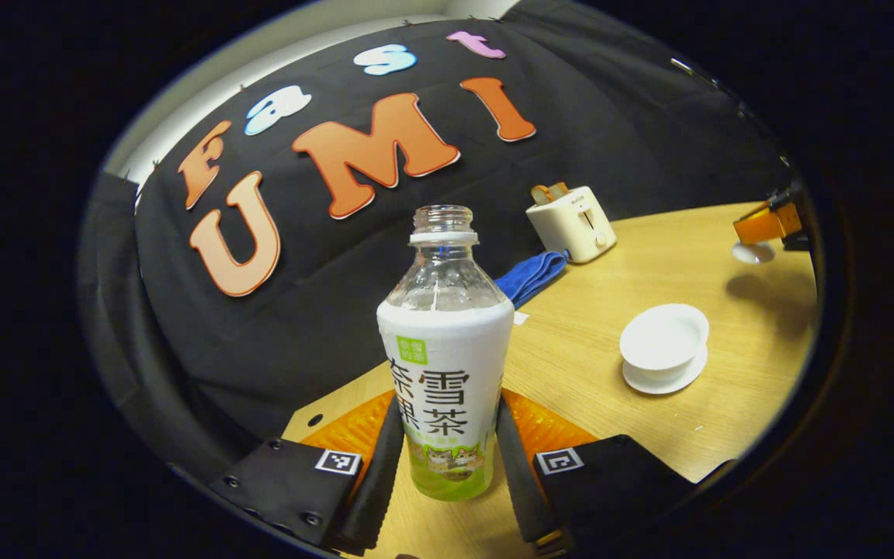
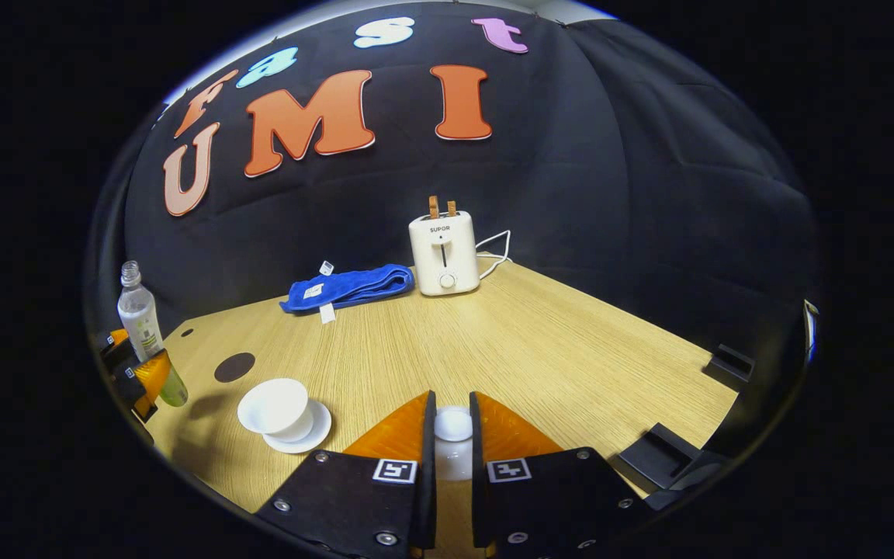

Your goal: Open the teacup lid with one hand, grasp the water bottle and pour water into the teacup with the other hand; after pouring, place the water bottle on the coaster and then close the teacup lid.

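Both jaws around bottle [image 1: 447,365] (upright)

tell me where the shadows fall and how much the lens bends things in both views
Left gripper view: the teacup casts a soft shadow, a darker patch lies below the right tongs; the water bottle bulges. Right gripper view: the table edges curve, and a shadow trails right of the bottle.
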A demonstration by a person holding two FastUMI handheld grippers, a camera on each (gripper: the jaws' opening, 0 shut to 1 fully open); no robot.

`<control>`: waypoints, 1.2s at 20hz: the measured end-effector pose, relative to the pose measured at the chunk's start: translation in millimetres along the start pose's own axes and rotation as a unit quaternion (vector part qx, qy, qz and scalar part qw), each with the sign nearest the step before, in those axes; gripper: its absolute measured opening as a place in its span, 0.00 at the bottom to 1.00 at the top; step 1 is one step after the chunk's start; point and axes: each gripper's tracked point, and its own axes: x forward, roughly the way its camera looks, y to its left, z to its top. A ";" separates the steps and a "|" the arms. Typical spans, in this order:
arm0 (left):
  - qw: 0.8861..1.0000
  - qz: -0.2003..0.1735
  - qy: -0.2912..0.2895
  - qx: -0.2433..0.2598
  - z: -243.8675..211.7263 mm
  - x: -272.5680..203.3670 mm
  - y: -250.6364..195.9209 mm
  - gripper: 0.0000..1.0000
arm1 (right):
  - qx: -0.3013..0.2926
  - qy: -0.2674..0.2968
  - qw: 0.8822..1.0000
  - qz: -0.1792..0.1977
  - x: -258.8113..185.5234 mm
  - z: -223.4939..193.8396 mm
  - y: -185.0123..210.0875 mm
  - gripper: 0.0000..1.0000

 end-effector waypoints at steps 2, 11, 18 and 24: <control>0.999 -0.007 -0.002 0.051 0.6 1.0 -5.2 0.66 | -0.002 -0.002 1.000 -0.004 -1.2 1.6 -2.4 0.19; 0.978 -0.023 0.007 0.206 -1.4 14.3 -15.6 0.67 | 0.004 0.001 1.000 -0.006 -4.9 -1.6 -8.3 0.19; 0.954 -0.045 -0.003 0.296 6.2 14.2 -37.3 0.67 | 0.009 0.006 1.000 -0.007 -5.6 -4.1 -13.8 0.19; 0.928 -0.069 -0.001 0.367 12.8 17.9 -49.5 0.67 | 0.014 0.010 1.000 -0.010 -4.9 -6.3 -18.0 0.19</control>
